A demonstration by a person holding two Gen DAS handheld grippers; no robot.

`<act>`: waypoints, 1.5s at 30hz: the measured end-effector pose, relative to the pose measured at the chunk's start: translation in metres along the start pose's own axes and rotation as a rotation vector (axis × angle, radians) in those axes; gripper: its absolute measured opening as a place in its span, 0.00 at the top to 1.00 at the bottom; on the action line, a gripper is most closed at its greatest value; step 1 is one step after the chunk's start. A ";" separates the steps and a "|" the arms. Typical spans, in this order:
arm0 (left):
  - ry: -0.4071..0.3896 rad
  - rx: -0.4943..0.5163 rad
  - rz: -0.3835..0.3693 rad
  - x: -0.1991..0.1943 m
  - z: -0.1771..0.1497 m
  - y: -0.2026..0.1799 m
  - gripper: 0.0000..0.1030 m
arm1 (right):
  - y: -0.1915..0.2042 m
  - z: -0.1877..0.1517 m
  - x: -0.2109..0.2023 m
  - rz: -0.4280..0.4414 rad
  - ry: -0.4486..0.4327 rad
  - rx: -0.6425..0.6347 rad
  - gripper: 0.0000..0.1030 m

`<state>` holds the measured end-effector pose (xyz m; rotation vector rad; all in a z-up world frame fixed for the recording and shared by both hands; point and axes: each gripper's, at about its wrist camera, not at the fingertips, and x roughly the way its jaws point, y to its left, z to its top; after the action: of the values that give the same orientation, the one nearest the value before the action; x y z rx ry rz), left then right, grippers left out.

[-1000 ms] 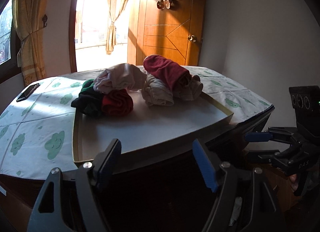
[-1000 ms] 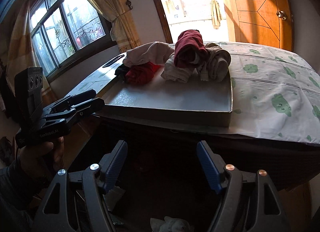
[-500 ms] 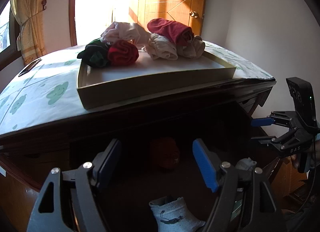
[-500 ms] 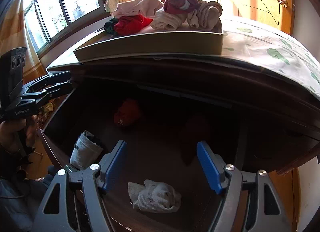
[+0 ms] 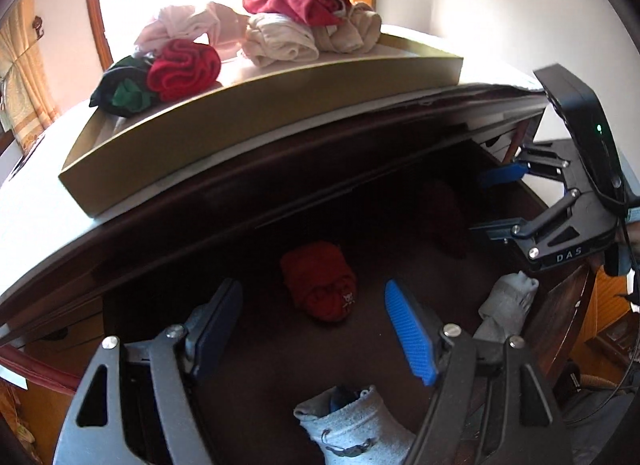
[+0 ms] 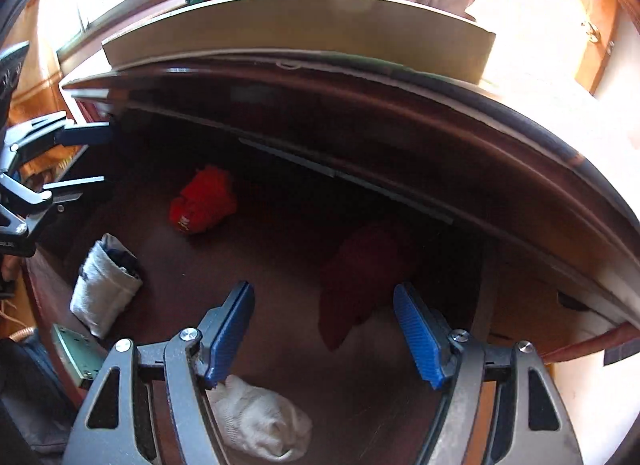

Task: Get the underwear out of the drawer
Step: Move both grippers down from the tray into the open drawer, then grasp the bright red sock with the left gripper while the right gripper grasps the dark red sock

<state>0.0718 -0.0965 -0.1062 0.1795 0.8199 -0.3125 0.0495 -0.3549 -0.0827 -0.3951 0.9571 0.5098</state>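
1. Both tools have their jaws apart and hold nothing: the left gripper [image 5: 316, 321] points at the red rolled underwear [image 5: 320, 285], and the right gripper [image 6: 324, 329] points at the dark red underwear [image 6: 360, 273].
2. Both pieces lie on the floor of the open drawer [image 6: 280, 249], the red roll at 12 o'clock from the left gripper.
3. I judge them light, soft and easy to squash; pinching the thick middle of each roll should keep it together.
4. Nearby: grey socks [image 5: 352, 429] at 6 o'clock, a white sock [image 6: 260, 421] under the right gripper, and a tray [image 5: 248, 113] of clothes above. The dresser top overhangs, so lifting needs care.
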 end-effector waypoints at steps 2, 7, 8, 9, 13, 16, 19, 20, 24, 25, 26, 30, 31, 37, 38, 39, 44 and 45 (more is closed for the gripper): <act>0.024 0.059 0.005 0.006 0.001 -0.004 0.27 | 0.005 0.005 0.005 -0.019 0.010 -0.047 0.28; 0.096 0.176 -0.009 0.021 0.003 -0.014 0.27 | 0.016 0.012 0.015 -0.081 0.034 -0.152 0.28; 0.107 0.194 -0.015 0.024 0.004 -0.015 0.27 | 0.018 0.013 0.018 -0.090 0.041 -0.171 0.28; 0.122 0.216 -0.021 0.027 0.004 -0.017 0.27 | 0.020 0.014 0.021 -0.101 0.049 -0.186 0.28; 0.174 0.272 -0.058 0.039 0.005 -0.022 0.27 | 0.022 0.018 0.030 -0.136 0.071 -0.235 0.28; 0.207 0.350 -0.049 0.045 0.001 -0.030 0.27 | 0.022 0.019 0.039 -0.175 0.095 -0.278 0.28; 0.227 0.391 -0.061 0.052 -0.001 -0.036 0.27 | 0.022 0.017 0.049 -0.193 0.123 -0.321 0.28; 0.234 0.393 -0.069 0.054 -0.001 -0.036 0.27 | 0.022 0.017 0.052 -0.182 0.139 -0.321 0.29; 0.250 0.400 -0.071 0.069 0.006 -0.038 0.27 | 0.022 0.026 0.062 -0.192 0.160 -0.326 0.31; 0.253 0.402 -0.069 0.070 0.006 -0.038 0.27 | 0.023 0.028 0.066 -0.192 0.175 -0.327 0.33; 0.255 0.403 -0.074 0.072 0.006 -0.037 0.27 | 0.023 0.028 0.069 -0.193 0.190 -0.335 0.34; 0.250 0.414 -0.065 0.075 0.003 -0.041 0.27 | 0.029 0.029 0.084 -0.213 0.257 -0.371 0.34; 0.248 0.418 -0.063 0.077 0.003 -0.043 0.27 | 0.030 0.029 0.086 -0.217 0.265 -0.378 0.35; 0.237 0.407 -0.050 0.074 0.002 -0.038 0.27 | 0.021 0.028 0.087 -0.202 0.257 -0.349 0.52; 0.234 0.403 -0.050 0.075 0.004 -0.036 0.27 | 0.022 0.028 0.086 -0.195 0.250 -0.355 0.54; 0.228 0.395 -0.053 0.075 0.004 -0.035 0.27 | 0.021 0.026 0.083 -0.171 0.240 -0.363 0.56; 0.220 0.377 -0.056 0.078 0.006 -0.034 0.27 | 0.019 0.019 0.074 -0.028 0.212 -0.346 0.60; 0.221 0.377 -0.055 0.079 0.006 -0.035 0.27 | 0.019 0.018 0.071 0.001 0.208 -0.346 0.60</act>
<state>0.1144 -0.1472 -0.1615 0.5523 0.9806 -0.5044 0.0848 -0.3131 -0.1356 -0.7708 1.0709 0.6471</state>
